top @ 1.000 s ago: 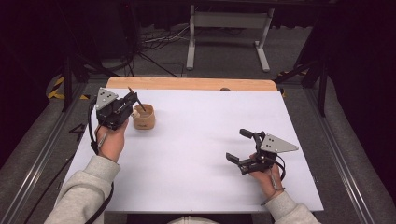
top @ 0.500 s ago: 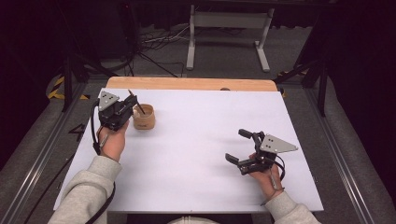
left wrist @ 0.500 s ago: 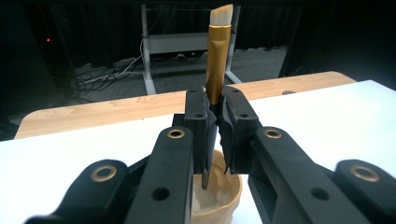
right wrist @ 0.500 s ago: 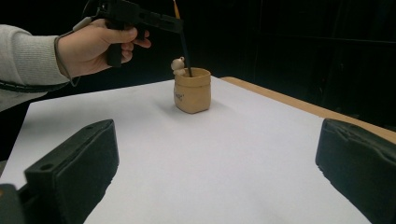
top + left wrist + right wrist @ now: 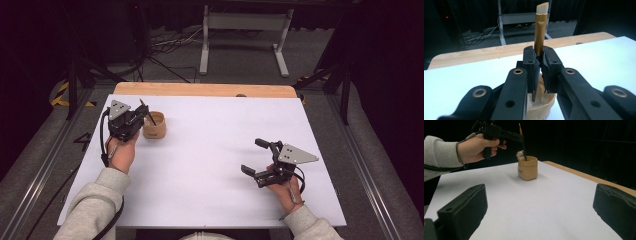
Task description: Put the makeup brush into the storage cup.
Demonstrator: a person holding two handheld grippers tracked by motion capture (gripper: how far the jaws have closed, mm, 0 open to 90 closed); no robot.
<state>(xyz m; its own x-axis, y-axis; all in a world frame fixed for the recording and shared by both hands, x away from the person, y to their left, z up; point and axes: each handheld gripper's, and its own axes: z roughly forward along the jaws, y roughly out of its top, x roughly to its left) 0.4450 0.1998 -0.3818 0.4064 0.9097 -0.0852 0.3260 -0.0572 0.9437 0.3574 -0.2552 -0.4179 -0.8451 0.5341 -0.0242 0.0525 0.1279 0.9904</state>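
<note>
Room: dark, with cables on a grey floor and a light metal stand (image 5: pixel 244 37) beyond the far edge of the desk.
Desk: wooden top (image 5: pixel 200 89) under a white sheet (image 5: pixel 210 165) that leaves a strip of wood bare at the far side.
Pot: small tan pot (image 5: pixel 154 126) on the white sheet at the far left, shaped like a little sack, upright; in the right gripper view it shows with a small figure on its rim (image 5: pixel 527 168).
Brush: a brush (image 5: pixel 541 27) with a gold ferrule and pale angled bristles, standing nearly upright, bristles up; its dark lower end reaches down inside the pot's mouth.
Left gripper: the left gripper (image 5: pixel 134 120) hangs just over and beside the pot, held in the person's left hand (image 5: pixel 121 152); its fingers (image 5: pixel 530 65) are clamped on the brush at the base of the ferrule.
Right gripper: the right gripper (image 5: pixel 255 157) sits low over the near right part of the sheet, well apart from the pot, in the right hand (image 5: pixel 285 190); its fingers (image 5: pixel 464 207) stand wide apart with nothing between them.
Sleeves: light grey, on both forearms.
</note>
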